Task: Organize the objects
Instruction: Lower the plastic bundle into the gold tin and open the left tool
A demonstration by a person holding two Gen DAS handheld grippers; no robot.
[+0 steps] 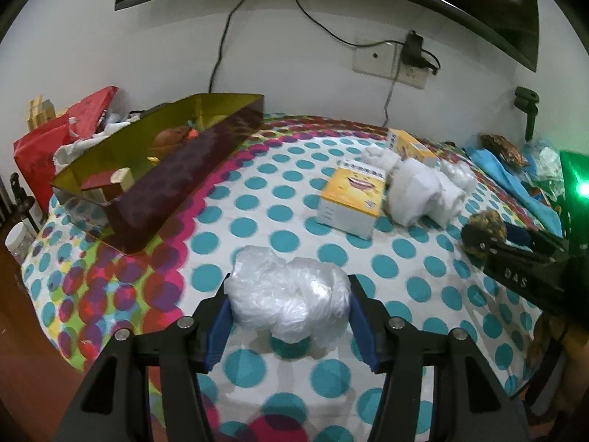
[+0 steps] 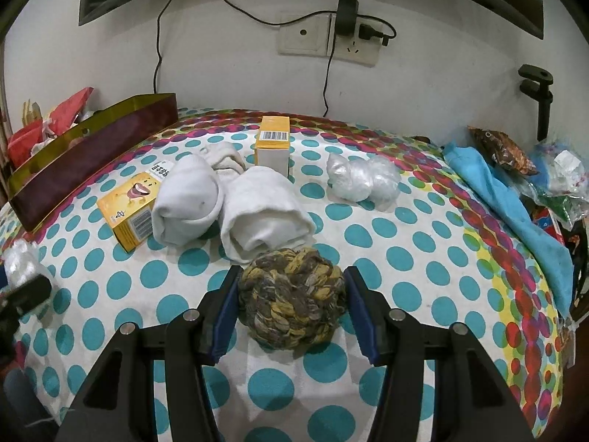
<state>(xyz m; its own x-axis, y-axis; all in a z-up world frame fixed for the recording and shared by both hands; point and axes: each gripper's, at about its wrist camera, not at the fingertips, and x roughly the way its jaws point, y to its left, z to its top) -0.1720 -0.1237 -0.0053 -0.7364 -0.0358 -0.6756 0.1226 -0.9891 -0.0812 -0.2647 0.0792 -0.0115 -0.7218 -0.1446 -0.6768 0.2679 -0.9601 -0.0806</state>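
A table covered by a dotted cloth (image 2: 423,228), teal spots on white with a multicoloured border, carries everything. Taking the upright yellow box (image 2: 273,145) as landmark: just in front of it lie two rolled white towels (image 2: 235,202), side by side and touching. Left of the towels, touching them, a second yellow box (image 2: 130,210) lies flat. Right of the upright box, apart from it, sits a crumpled clear plastic bag (image 2: 362,176). Far left of it, along the table's edge, stands a long dark-red tray with gold lining (image 2: 84,162). Far right lies a blue cloth (image 2: 515,217), with snack packets (image 2: 500,149) beyond.
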